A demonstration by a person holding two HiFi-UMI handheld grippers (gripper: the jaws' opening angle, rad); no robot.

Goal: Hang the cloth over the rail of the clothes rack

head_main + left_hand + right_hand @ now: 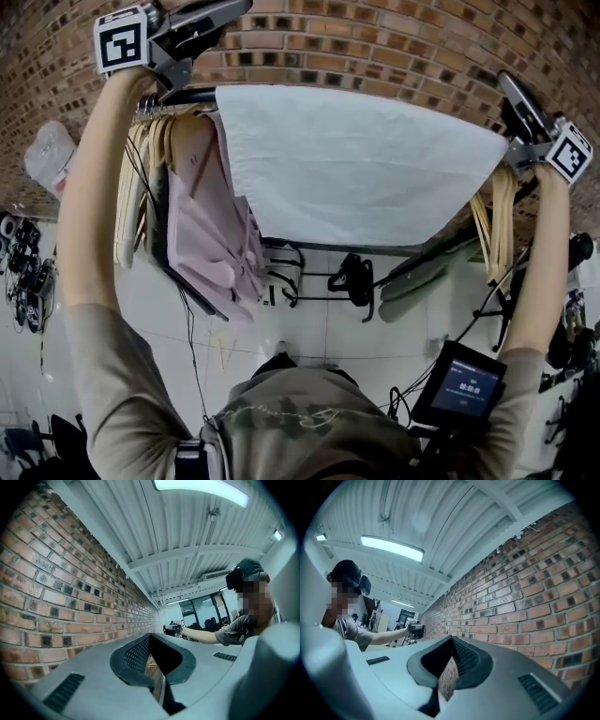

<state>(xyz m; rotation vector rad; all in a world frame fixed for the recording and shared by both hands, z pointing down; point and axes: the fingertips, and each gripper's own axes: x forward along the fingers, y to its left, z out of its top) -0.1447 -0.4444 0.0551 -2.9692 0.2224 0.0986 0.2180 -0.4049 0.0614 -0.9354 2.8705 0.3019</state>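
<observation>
A white cloth (356,159) hangs draped over the black rail (187,95) of the clothes rack, spread wide between my two raised arms. My left gripper (239,7) is above the cloth's left corner, shut, with its jaws pointing up towards the brick wall and away from the cloth. My right gripper (506,80) sits just above the cloth's right corner, also shut and off the cloth. In the left gripper view the left gripper (151,637) has nothing between its jaws. The right gripper (452,639) looks the same in its own view.
A pink shirt (211,225) and several wooden hangers (141,187) hang on the rail left of the cloth. More hangers (497,225) hang at its right end. A brick wall (375,47) stands close behind. A black bag (354,278) lies on the floor below.
</observation>
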